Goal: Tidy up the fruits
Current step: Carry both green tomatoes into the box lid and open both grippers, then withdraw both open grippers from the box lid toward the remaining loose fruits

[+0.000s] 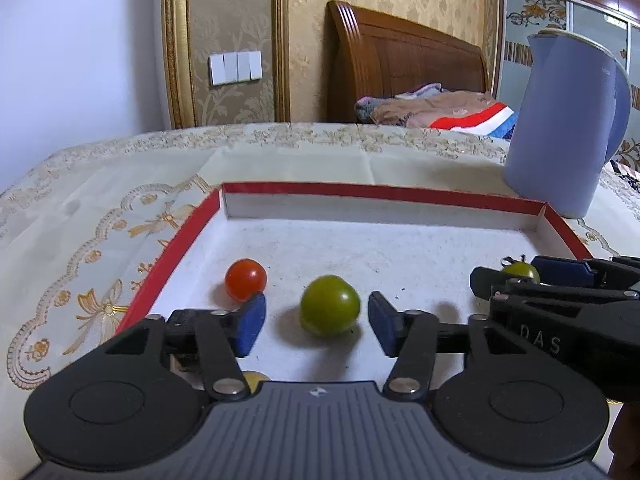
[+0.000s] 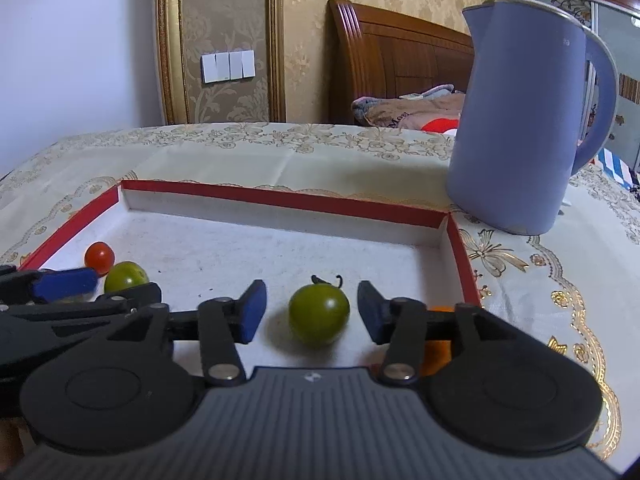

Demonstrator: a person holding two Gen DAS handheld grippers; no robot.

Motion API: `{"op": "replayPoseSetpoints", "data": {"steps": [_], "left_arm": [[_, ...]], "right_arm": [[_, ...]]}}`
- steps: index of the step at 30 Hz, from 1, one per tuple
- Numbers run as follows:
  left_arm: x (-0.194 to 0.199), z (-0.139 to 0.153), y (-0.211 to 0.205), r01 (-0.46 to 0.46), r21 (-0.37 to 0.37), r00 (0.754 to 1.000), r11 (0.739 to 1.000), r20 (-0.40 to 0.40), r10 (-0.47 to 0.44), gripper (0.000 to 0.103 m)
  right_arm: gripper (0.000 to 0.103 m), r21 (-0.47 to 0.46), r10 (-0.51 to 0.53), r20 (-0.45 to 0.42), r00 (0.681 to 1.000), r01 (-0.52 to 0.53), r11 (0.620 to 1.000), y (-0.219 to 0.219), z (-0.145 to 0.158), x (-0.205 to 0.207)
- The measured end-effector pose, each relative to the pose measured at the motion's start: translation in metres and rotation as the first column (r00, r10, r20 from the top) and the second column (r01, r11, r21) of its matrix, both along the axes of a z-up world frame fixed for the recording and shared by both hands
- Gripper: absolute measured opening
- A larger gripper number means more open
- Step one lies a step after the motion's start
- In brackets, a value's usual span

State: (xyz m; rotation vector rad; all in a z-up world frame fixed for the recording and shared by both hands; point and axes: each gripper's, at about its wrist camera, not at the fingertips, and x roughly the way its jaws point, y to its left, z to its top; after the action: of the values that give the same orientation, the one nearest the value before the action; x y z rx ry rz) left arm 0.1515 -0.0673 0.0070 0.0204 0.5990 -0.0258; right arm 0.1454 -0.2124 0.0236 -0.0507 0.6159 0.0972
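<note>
A shallow white box with a red rim (image 1: pixel 380 193) (image 2: pixel 280 197) lies on the tablecloth. My left gripper (image 1: pixel 316 309) is open low over its floor. A smooth green tomato (image 1: pixel 330 306) rests between the blue pads with a gap on each side. A red tomato (image 1: pixel 245 280) (image 2: pixel 99 257) sits just beyond the left pad. My right gripper (image 2: pixel 312 300) is open too, straddling a green tomato with a dark stem (image 2: pixel 319 314) (image 1: pixel 520 271) without touching it. Both grippers are side by side in the box.
A lavender kettle (image 1: pixel 560 128) (image 2: pixel 516 120) stands on the cloth just past the box's far right corner. Something orange (image 2: pixel 438 348) shows behind my right gripper's right finger, and a yellow bit (image 1: pixel 256 379) under my left gripper. A bed lies beyond the table.
</note>
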Motion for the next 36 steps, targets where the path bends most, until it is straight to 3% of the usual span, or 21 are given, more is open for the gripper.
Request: {"op": "replayPoseSetpoints", "data": {"steps": [6, 16, 19, 24, 36], "left_arm": [[-0.007, 0.0, -0.001, 0.01, 0.021, 1.0, 1.0, 0.018, -0.011, 0.06], [-0.033, 0.005, 0.013, 0.028, -0.03, 0.999, 0.999, 0.034, -0.027, 0.06], [-0.042, 0.005, 0.014, 0.036, -0.033, 0.999, 0.999, 0.041, -0.035, 0.06], [-0.053, 0.004, 0.013, 0.049, -0.008, 0.997, 0.999, 0.052, -0.048, 0.067], [-0.079, 0.008, 0.02, 0.05, -0.021, 0.995, 0.999, 0.091, -0.048, 0.068]], "right_arm": [[0.049, 0.008, -0.001, 0.006, 1.0, 0.001, 1.0, -0.001, 0.002, -0.004], [0.052, 0.035, -0.011, 0.063, 0.998, 0.009, 0.999, -0.009, 0.01, -0.032], [0.06, 0.043, -0.01, 0.08, 0.997, 0.007, 0.999, -0.009, 0.011, -0.041], [0.06, 0.045, 0.003, 0.085, 0.996, -0.006, 0.999, -0.007, 0.011, -0.053], [0.06, 0.104, 0.0, 0.094, 0.996, -0.01, 0.995, -0.017, 0.01, -0.082]]}}
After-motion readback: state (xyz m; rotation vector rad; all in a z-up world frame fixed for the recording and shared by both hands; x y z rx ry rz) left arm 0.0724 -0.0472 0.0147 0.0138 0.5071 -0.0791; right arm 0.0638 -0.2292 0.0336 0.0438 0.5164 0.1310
